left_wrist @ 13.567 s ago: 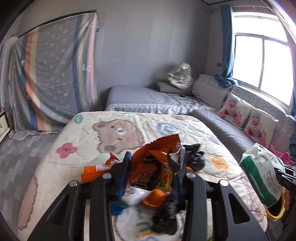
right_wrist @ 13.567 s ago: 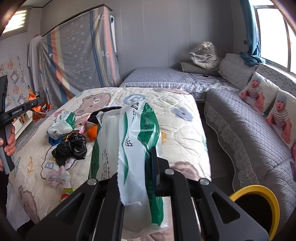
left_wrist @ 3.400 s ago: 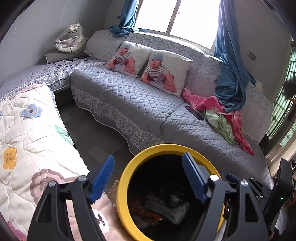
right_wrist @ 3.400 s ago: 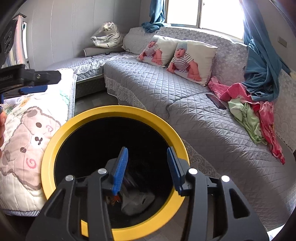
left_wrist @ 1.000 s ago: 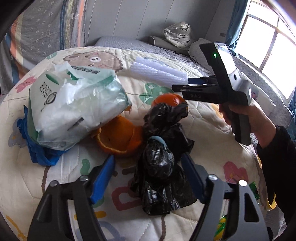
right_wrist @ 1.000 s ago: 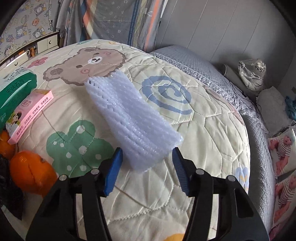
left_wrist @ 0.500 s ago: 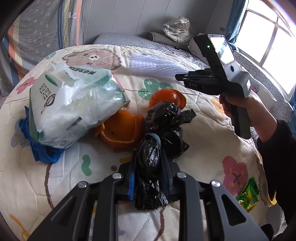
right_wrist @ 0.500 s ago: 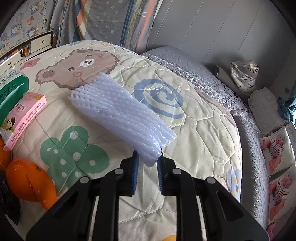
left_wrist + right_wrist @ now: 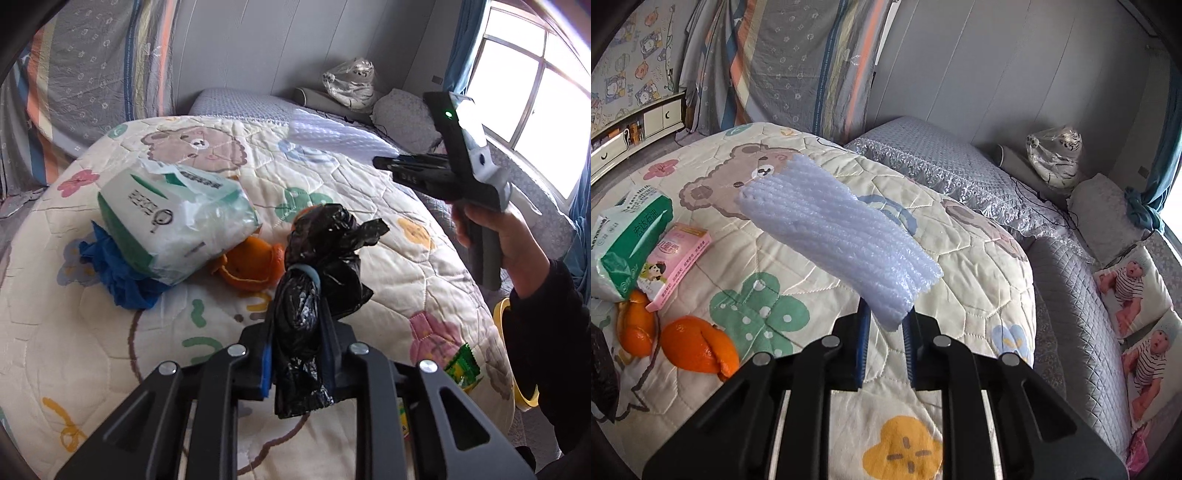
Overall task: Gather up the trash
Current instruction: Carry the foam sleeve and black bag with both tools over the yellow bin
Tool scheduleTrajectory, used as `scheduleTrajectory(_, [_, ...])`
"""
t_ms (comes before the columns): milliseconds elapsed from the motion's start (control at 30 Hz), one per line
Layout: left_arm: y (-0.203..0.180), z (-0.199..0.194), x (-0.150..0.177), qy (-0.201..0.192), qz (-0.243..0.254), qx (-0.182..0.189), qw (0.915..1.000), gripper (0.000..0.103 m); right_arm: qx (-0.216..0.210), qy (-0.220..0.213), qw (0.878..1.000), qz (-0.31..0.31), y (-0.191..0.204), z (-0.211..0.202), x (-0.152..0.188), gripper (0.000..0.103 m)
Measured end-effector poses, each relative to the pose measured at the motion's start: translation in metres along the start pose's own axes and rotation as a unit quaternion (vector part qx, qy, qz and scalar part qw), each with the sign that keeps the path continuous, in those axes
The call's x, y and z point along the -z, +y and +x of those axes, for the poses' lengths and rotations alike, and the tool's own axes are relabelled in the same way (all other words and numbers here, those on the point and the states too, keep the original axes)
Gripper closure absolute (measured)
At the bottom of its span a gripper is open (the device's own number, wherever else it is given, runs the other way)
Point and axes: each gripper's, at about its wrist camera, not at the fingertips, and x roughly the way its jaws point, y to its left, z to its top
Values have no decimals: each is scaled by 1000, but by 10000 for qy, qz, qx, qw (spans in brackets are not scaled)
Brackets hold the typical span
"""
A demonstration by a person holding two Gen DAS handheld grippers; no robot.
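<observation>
Left gripper (image 9: 297, 325): jaws clenched on a knotted black bag (image 9: 314, 280), which hangs between them above the quilt (image 9: 388, 258). Right gripper (image 9: 886, 325): jaws clenched on the near end of a white foam net (image 9: 834, 236), the rest jutting out to the far left over the quilt. Both pairs of jaws have just been closing on these items. On the quilt, left of the black bag: orange peel (image 9: 255, 264), a green-and-white pack (image 9: 173, 218), a blue bag (image 9: 118, 269). A pink box (image 9: 677, 266) lies beside the pack. At right, a hand (image 9: 506, 236) grips the right gripper's handle, with a yellow bin rim (image 9: 517, 369) below it
</observation>
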Motion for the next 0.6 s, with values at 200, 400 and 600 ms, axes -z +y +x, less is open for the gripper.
scheduleTrajectory(200, [7, -16, -3, -250, -94, -168, 9995, 84, 0, -137, 9998, 151, -6, -28, 5, 88])
scheduleTrajectory(400, [6, -29, -9, -437, -22, -287, 9986, 84, -26, -321, 9991, 280, -9, -58, 11, 88])
scheduleTrajectory(600, [-9, -34, -19, -549, 152, -293, 9979, 84, -30, -458, 9979, 467, -18, -85, 21, 88])
